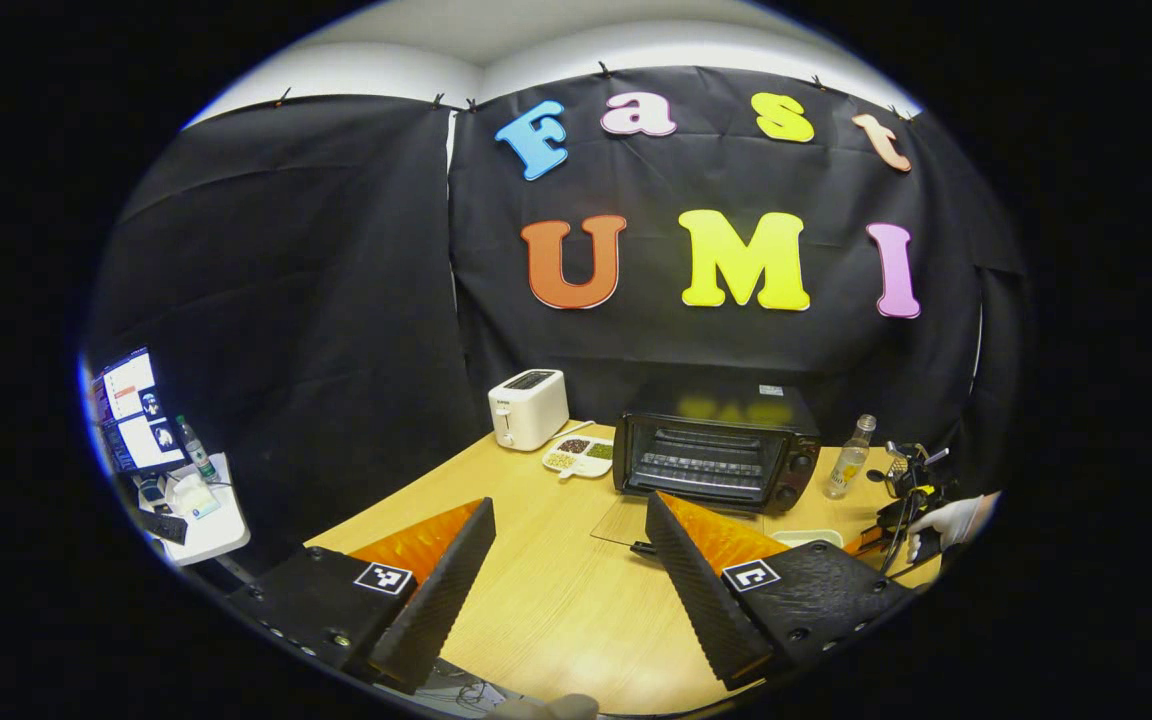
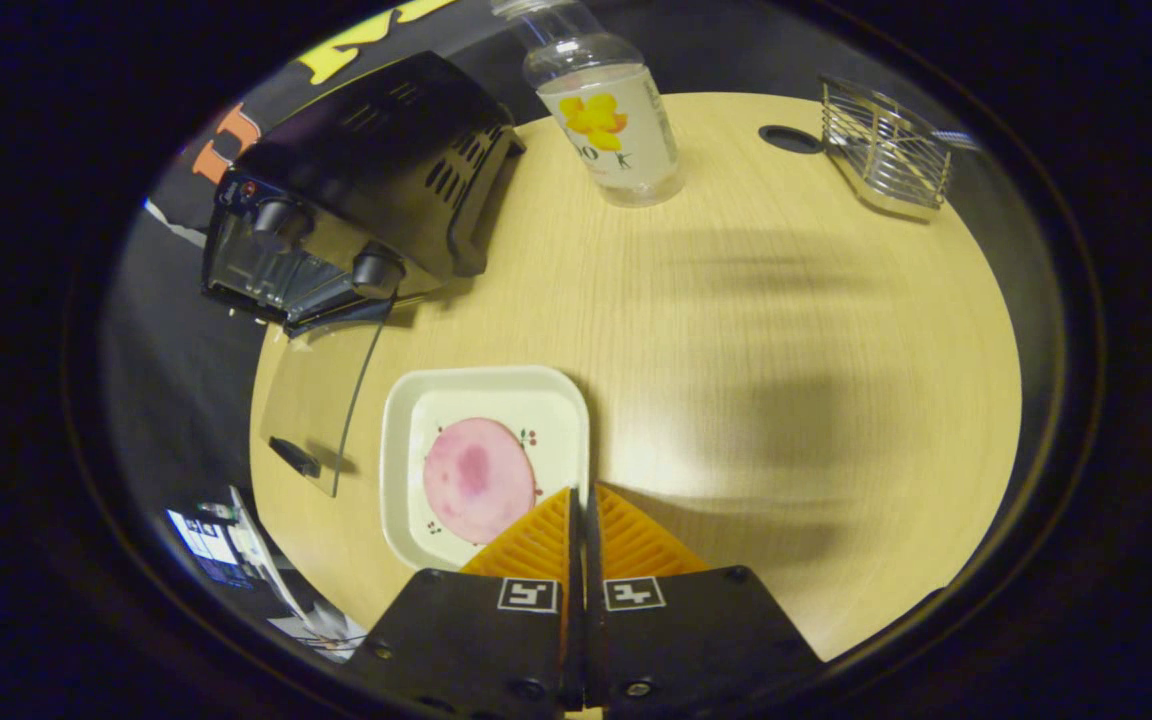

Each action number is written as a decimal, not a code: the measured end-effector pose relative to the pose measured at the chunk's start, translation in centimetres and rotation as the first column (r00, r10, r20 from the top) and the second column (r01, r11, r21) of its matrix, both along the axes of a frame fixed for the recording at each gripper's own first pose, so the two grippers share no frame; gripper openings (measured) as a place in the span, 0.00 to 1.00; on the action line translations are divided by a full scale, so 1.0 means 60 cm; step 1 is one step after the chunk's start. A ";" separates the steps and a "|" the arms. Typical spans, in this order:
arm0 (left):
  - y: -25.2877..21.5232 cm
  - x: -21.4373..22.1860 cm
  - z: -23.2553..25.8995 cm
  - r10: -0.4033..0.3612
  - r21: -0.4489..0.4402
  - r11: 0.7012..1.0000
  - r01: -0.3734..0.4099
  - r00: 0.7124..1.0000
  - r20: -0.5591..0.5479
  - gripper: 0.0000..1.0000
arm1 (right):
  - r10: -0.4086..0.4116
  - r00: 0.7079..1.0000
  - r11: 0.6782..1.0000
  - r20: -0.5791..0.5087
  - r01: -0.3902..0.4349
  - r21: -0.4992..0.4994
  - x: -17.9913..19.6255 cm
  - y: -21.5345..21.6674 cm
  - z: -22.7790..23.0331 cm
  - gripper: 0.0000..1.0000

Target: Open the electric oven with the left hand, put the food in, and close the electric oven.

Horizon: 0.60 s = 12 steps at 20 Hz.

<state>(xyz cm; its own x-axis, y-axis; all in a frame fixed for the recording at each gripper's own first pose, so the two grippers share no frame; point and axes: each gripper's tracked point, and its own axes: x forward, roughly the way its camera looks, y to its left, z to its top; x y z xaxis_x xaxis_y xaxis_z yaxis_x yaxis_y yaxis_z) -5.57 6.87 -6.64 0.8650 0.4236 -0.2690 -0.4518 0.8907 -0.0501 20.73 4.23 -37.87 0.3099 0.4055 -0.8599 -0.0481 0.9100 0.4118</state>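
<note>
Place: a recording booth dressed up as a kitchen counter, not a lived-in home.
Walls: black cloth [image 1: 336,300] is hanging pinned on all sides under a white ceiling.
Surface: a light wooden table [image 1: 556,600] is carrying the props.
Kitchen props: a white two-slot toaster [image 1: 528,407], a black electric oven [image 1: 716,452] standing with its glass door folded down, a clear plastic bottle [image 2: 608,110], and a wire basket [image 2: 884,148].
Lab signs: a lit computer screen [image 1: 133,412] is glowing on a small white side table [image 1: 211,525].
</note>
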 end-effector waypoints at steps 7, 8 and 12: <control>0.001 0.012 0.000 -0.048 -0.011 0.999 0.048 0.999 0.017 0.97 | -0.149 0.983 0.924 -0.106 0.176 0.340 -0.012 0.010 0.007 0.04; 0.007 0.018 0.000 -0.060 -0.014 0.998 0.061 0.998 0.023 0.97 | -0.180 0.978 0.912 -0.107 0.207 0.355 -0.014 0.009 0.009 0.01; 0.029 0.046 0.000 -0.136 -0.019 0.990 0.137 0.990 0.050 0.97 | -0.321 0.944 0.867 -0.076 0.325 0.378 -0.017 -0.004 0.035 0.04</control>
